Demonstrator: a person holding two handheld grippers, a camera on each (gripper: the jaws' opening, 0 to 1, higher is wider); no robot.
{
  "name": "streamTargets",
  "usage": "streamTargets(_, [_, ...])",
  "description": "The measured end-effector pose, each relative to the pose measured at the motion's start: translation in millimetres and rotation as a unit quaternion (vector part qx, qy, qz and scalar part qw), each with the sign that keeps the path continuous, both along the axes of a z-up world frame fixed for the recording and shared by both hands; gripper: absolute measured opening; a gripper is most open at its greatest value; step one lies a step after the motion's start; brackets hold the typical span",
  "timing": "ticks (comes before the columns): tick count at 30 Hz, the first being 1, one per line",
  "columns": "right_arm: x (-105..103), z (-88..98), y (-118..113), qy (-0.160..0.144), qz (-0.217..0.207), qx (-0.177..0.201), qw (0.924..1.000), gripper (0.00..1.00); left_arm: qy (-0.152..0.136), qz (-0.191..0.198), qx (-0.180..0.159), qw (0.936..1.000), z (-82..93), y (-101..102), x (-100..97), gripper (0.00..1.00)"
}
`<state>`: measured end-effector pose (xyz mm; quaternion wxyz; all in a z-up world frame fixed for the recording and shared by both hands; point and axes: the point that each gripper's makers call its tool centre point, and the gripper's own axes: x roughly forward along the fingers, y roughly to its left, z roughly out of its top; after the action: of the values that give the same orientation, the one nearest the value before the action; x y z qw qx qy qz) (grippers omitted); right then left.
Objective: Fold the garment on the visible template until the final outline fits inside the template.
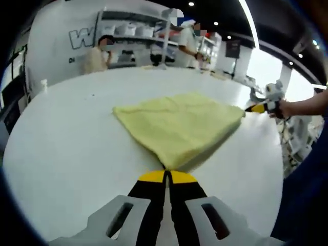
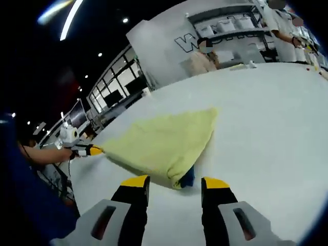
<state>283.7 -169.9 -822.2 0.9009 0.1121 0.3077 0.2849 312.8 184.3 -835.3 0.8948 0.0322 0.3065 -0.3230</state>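
Between the left gripper's (image 1: 167, 177) shut jaws: near corner of the yellow garment (image 1: 179, 125), pinched, presumably to carry a fold. Right gripper (image 2: 171, 183): jaws apart, holding nothing, just short of the opposite corner. Garment: folded flat, mid white table (image 1: 66, 138). Blue patch (image 2: 188, 177) under the cloth edge, possibly the template; mostly covered, outline unreadable. Far side: shelving (image 1: 138, 31), people, indistinct.
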Motion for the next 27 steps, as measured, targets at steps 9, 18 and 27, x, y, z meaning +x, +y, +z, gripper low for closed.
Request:
streamTargets(9, [17, -12.0, 3, -0.008, 0.041, -0.035, 0.9985, 0.41, 0.003, 0.007, -0.003, 1.0000, -1.9, 1, 2.7, 0.00])
streamTargets(18, [14, -17.4, 9, -0.026, 0.112, -0.113, 0.9869, 0.31, 0.008, 0.017, -0.008, 0.9998, -2.7, -1, 1.8, 0.00])
streamTargets(27, [12, -25.4, 8, -0.030, 0.111, -0.153, 0.9816, 0.17, 0.009, 0.019, -0.010, 0.9997, -3.8, 0, 3.2, 0.00])
